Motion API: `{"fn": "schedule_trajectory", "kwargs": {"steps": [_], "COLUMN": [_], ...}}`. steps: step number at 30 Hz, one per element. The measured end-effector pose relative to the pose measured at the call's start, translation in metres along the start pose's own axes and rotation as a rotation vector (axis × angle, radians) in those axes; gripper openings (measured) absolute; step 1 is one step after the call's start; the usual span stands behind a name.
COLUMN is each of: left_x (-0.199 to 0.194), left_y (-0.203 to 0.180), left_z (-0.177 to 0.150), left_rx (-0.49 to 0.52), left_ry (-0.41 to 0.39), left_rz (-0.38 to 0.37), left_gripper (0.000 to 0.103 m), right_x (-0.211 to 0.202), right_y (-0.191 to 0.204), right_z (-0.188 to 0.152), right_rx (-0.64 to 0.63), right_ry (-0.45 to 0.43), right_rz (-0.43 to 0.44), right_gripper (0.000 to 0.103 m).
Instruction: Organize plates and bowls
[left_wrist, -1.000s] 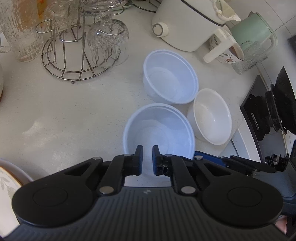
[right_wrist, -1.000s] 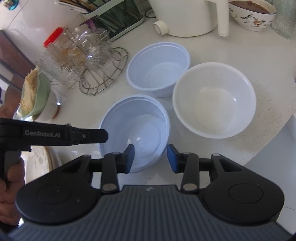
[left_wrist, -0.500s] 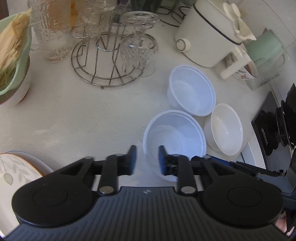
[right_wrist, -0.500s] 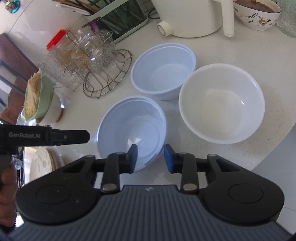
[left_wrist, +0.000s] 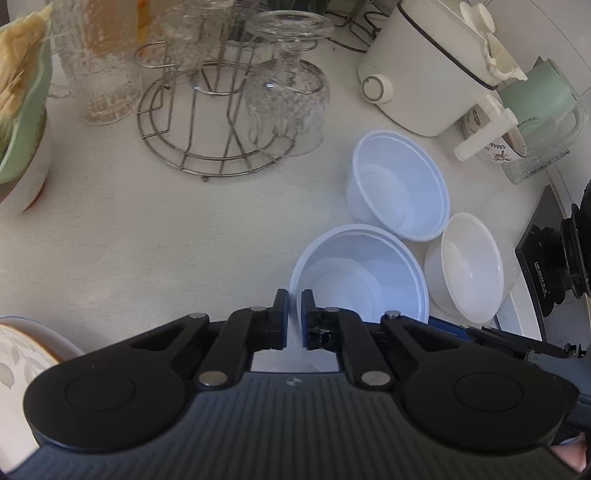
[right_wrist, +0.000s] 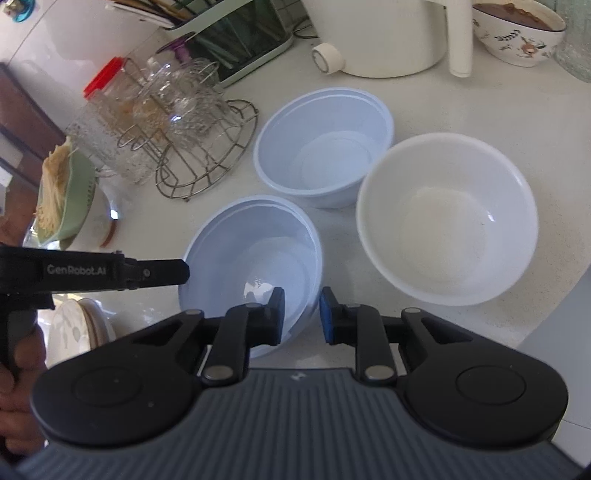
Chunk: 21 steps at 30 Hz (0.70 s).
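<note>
Progress: early, by my judgement. Three bowls are sitting separately on the tabletop, none nested yet; a leaf-patterned plate is lying apart at the left edge.

The left tongs are closing fully on the rim of the near bowl; the rim is passing between the jaws, apparently pinched. The right tongs have just been closing, their jaws straddling the opposite rim of that bowl with a gap showing, so not yet gripping.

Materials: the near bowl and far bowl are looking like thin, pale bluish plastic with stepped walls. The white bowl is appearing glossy, smooth, rounder, possibly ceramic. The tabletop is showing a pale speckled finish.
</note>
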<state>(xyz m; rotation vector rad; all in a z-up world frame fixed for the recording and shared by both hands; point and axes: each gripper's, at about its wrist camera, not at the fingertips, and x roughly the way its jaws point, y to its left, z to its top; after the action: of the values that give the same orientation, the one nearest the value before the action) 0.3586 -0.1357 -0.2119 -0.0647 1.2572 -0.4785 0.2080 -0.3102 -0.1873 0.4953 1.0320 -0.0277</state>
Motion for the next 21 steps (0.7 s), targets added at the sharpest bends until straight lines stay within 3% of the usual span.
{"fn": "schedule_trajectory", "kwargs": {"steps": [8,21], "left_x": [-0.026,-0.046], "left_y": [0.026,0.062], "left_z": [-0.010,-0.023], "left_rx": [-0.069,-0.138], "left_ry": [-0.023,-0.045], "left_rz": [-0.018,-0.061], "left_gripper": [0.008,0.008], "right_x": [0.004,0.018], "right_y": [0.018,0.050], "right_z": [-0.002,-0.001], "right_rx": [-0.056,-0.103], "right_ry": [0.015,0.055], "right_rz": [0.046,0.051], "right_gripper": [0.023,0.025]}}
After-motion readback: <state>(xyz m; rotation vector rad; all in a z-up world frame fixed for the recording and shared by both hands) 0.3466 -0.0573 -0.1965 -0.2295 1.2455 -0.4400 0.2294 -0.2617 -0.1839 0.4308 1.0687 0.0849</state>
